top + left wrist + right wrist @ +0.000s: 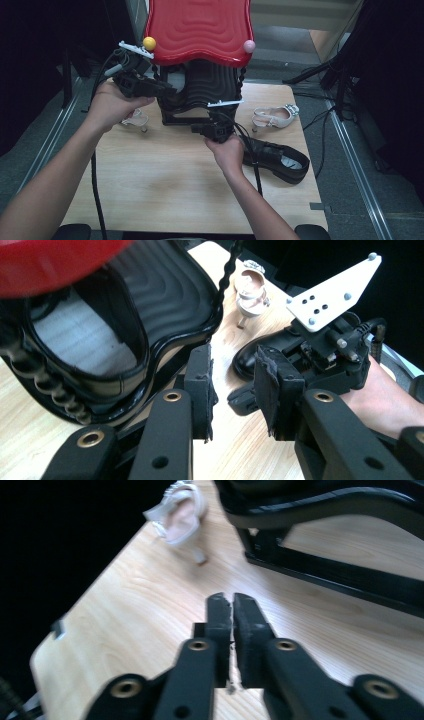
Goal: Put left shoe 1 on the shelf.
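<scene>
A shoe rack with a red wavy top (200,27) and black ribbed lower shelves (210,85) stands at the back of the wooden table (165,185). My left gripper (169,92) is up against the left side of a black shelf (125,315); in the left gripper view it (232,390) is open with nothing between its pads. My right gripper (197,129) hovers low by the rack's black base frame (340,575), and it (232,615) is shut and empty. A black shoe (280,160) lies just right of the right hand.
One beige heeled sandal (275,116) lies at the right of the rack, another (136,119) at the left, partly behind the left hand. A yellow ball (149,43) and a pink ball (249,46) cap the red top's front corners. Cables trail over the table.
</scene>
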A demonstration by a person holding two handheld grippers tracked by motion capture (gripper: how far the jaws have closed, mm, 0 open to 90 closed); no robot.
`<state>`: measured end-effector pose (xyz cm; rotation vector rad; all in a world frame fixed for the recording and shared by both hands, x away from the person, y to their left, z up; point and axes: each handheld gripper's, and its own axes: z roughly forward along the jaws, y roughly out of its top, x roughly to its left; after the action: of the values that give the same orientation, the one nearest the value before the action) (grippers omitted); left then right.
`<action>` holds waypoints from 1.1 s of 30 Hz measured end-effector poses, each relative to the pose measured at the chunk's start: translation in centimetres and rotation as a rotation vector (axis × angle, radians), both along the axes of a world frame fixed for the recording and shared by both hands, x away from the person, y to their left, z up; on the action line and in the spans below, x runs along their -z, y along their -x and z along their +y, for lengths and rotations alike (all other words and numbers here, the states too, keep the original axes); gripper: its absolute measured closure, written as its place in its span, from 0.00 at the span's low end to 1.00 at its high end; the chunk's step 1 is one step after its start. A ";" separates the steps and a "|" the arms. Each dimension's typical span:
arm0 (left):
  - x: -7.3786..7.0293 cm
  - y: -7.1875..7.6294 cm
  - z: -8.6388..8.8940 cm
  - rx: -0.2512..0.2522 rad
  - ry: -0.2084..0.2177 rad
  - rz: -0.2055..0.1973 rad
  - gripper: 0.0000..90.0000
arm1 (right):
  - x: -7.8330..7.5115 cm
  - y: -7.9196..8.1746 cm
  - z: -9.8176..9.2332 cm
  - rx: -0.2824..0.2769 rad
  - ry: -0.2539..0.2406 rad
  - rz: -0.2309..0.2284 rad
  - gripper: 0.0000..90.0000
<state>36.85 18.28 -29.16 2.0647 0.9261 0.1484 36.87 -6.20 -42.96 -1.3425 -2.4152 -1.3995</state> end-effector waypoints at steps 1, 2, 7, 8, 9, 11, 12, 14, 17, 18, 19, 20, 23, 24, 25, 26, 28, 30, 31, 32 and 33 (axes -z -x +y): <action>0.3 0.1 0.1 -0.001 -0.002 0.001 0.77 | 0.3 0.1 -0.1 0.008 0.005 -0.007 0.93; 0.7 0.2 0.3 -0.004 0.004 0.004 0.76 | 0.6 0.2 -0.3 0.012 0.008 -0.009 0.91; 2.4 0.6 0.7 -0.008 0.018 0.027 0.76 | 1.9 0.5 -1.1 0.018 -0.038 0.026 0.83; 2.7 0.6 0.8 -0.010 0.020 0.031 0.75 | 2.1 0.5 -1.3 0.012 -0.043 0.028 0.81; 3.1 0.7 1.0 -0.013 0.026 0.038 0.75 | 2.2 0.6 -1.4 0.008 -0.048 0.031 0.79; 3.7 0.9 1.2 -0.013 0.036 0.046 0.75 | 2.5 0.8 -1.8 0.005 -0.063 0.033 0.78; 4.1 1.0 1.3 -0.016 0.040 0.057 0.75 | 2.6 0.9 -1.8 0.005 -0.062 0.035 0.78; 4.9 1.2 1.4 -0.025 0.040 0.060 0.74 | 2.7 1.2 -2.0 0.004 -0.050 0.022 0.74; 6.0 1.5 1.5 -0.024 0.033 0.079 0.72 | 3.0 1.5 -2.4 0.015 -0.033 0.026 0.70; 6.4 1.7 1.5 -0.024 0.025 0.081 0.71 | 3.0 1.6 -2.5 0.008 -0.028 0.027 0.71; 6.7 1.8 1.5 -0.024 0.021 0.085 0.70 | 3.0 1.8 -2.6 0.015 -0.017 0.020 0.71; 7.1 1.9 1.5 -0.026 0.019 0.089 0.69 | 3.0 2.0 -2.7 0.014 -0.014 0.016 0.71; 8.4 2.2 1.7 -0.028 0.033 0.117 0.68 | 3.0 2.3 -3.3 0.020 -0.024 0.013 0.75; 8.8 2.3 1.7 -0.026 0.033 0.123 0.68 | 3.0 2.5 -3.6 0.014 -0.036 0.014 0.77; 9.1 2.4 1.8 -0.028 0.037 0.127 0.68 | 3.0 2.6 -3.8 0.018 -0.037 0.014 0.77; 9.5 2.5 1.8 -0.031 0.035 0.131 0.67 | 3.0 2.8 -3.9 0.030 -0.029 0.009 0.74; 10.2 2.7 2.0 -0.033 0.041 0.143 0.67 | 3.0 3.2 -4.3 0.047 -0.012 -0.018 0.73; 10.8 3.0 2.1 -0.038 0.044 0.150 0.66 | 3.1 3.4 -4.6 0.037 -0.020 -0.022 0.70; 11.0 3.1 2.1 -0.036 0.047 0.154 0.66 | 3.1 3.5 -4.7 0.029 -0.029 -0.018 0.70; 11.3 3.3 2.2 -0.032 0.051 0.161 0.66 | 3.2 3.6 -4.9 0.035 -0.032 -0.019 0.70; 11.6 3.4 2.2 -0.033 0.050 0.161 0.66 | 3.3 3.7 -5.0 0.039 -0.035 -0.019 0.69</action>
<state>33.42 20.52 -40.75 2.0382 1.0509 -0.0235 33.16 -11.23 -46.22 -1.3820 -2.3774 -1.4623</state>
